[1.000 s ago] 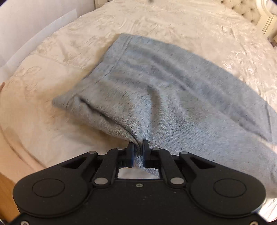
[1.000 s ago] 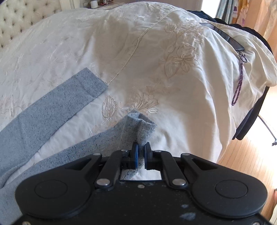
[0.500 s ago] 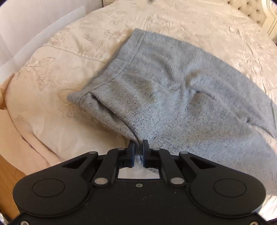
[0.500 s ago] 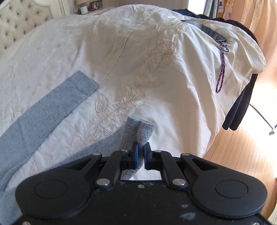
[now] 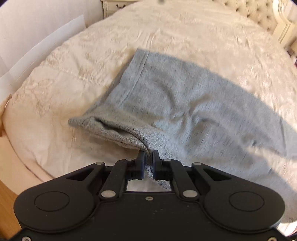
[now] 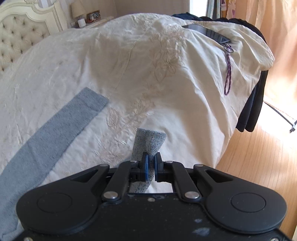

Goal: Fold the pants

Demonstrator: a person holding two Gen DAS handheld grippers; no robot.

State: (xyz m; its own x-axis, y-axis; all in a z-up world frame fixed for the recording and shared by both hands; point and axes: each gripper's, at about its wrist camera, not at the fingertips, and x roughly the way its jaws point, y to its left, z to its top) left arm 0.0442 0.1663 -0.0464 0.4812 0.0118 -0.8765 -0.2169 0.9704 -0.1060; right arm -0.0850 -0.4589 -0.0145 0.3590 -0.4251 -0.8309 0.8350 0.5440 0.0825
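Two tools, each pinching grey cloth. Left tool (image 5: 148, 157), bottom centre of the left wrist view: jaws pressed almost together on a bunched edge of the grey pants (image 5: 185, 103) near the waistband end. From the pinch the fabric spreads up and to the right across the cream embroidered bedspread (image 5: 176, 31); an open fold or pocket mouth gapes at left centre. Much of this view is motion-blurred, so finer creases cannot be read. Tufted headboard (image 5: 259, 14) in the upper right corner; pale wall and a white nightstand at upper left.

Right tool (image 6: 151, 157), bottom centre of the right wrist view: blue-padded jaws nearly closed on a pant leg cuff (image 6: 150, 139), which stands up above the pads and is lifted off the bedspread. The other pant leg (image 6: 55, 126) lies flat on the bed, running from lower left to centre left of the frame, its hem end square and apart from the held cuff.

Upper right of that view: a dark phone (image 6: 209, 32) near the bed's far corner, with a purple cord (image 6: 228, 74) hanging down the cover. Dark garment (image 6: 254, 105) drapes off the bed edge at right. Wood floor (image 6: 259, 157) at lower right.
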